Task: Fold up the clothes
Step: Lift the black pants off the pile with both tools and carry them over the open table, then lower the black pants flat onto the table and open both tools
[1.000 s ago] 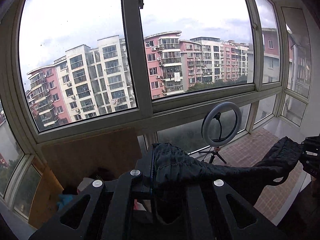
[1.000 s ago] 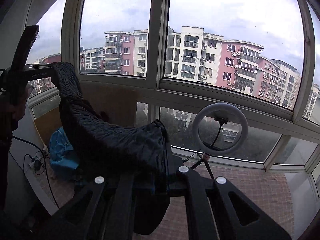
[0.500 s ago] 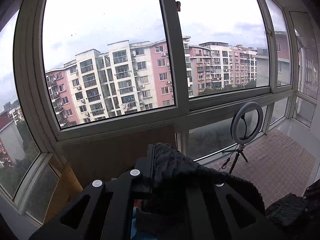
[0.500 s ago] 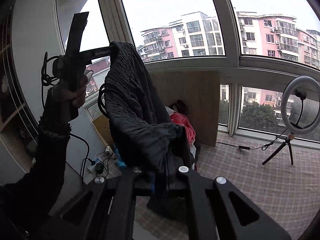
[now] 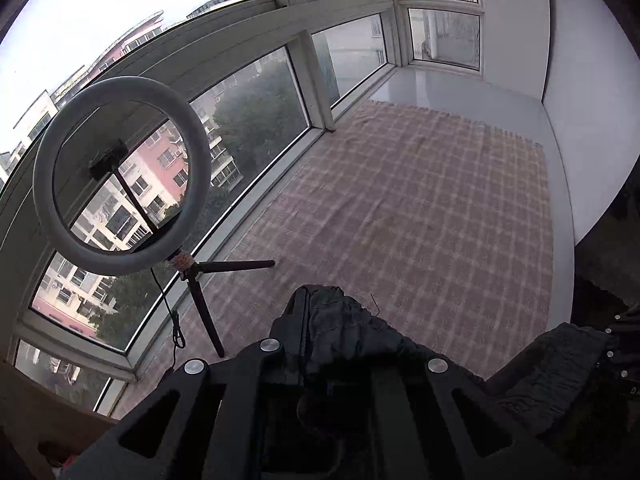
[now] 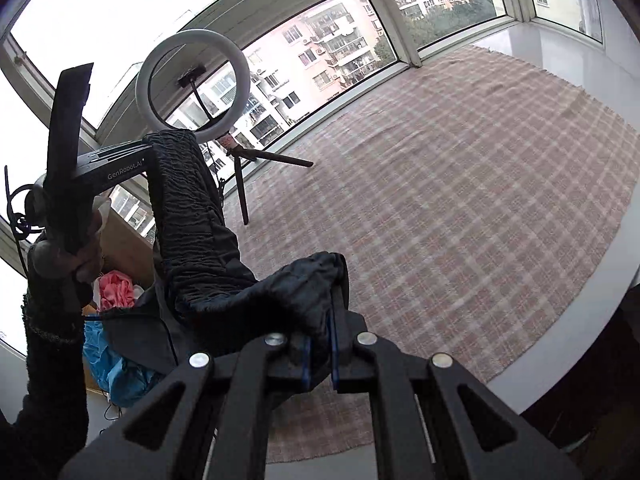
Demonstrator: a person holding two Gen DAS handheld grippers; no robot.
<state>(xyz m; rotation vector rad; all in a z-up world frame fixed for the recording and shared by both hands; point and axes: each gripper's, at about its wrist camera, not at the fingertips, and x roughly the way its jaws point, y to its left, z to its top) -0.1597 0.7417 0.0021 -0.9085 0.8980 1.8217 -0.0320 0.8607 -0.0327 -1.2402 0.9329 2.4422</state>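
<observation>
Dark crinkled garment hangs stretched between both grippers, above the checked woven mat. Right gripper is clamped on one bunched edge. Left gripper, far left, is easing apart with cloth still between its tips. Mat lies bare, white floor edging it.

Right gripper clamped on one end of dark garment, cloth bunched between blue-edged pads. Garment stretched up-left to left gripper, opening its jaws, cloth draped over the tips. Left hand in dark sleeve around that gripper's handle. Checked pink blanket spread flat on white surface below. Ring light on tripod by window. Pink cloth and blue cloth lower left.
</observation>
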